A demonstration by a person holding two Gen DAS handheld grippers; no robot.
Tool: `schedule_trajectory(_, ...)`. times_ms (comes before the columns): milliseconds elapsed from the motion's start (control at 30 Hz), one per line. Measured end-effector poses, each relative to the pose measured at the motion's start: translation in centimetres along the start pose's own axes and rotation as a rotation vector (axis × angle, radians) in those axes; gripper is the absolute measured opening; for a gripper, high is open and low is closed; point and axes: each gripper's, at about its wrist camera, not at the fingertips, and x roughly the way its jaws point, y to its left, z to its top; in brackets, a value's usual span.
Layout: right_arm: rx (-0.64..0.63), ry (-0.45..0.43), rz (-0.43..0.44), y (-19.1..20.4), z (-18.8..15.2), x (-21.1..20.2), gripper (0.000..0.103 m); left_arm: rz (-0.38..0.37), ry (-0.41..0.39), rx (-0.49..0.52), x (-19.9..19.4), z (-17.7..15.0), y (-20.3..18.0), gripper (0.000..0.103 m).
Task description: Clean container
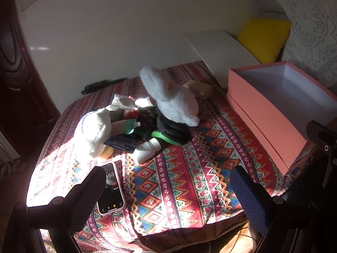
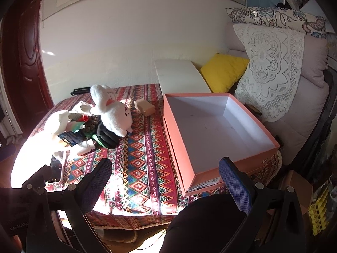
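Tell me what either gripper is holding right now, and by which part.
Nothing. The left gripper and right gripper are both open and empty above the patterned cloth.

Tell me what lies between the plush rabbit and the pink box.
Only bare patterned cloth separates the plush rabbit from the pink box; the right wrist view shows it best.

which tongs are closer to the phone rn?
Left. The left tongs hang open just above the phone, one finger overlapping it. The right tongs sit further right, nearer the pink box.
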Motion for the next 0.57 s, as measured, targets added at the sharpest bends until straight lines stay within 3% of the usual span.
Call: schedule_trajectory(567,0.014,0.01,-0.041,-0.2,-0.3,-0.3,0.103,-0.055,-0.036,0.011,-0.9,0.2,-1.3,0.099)
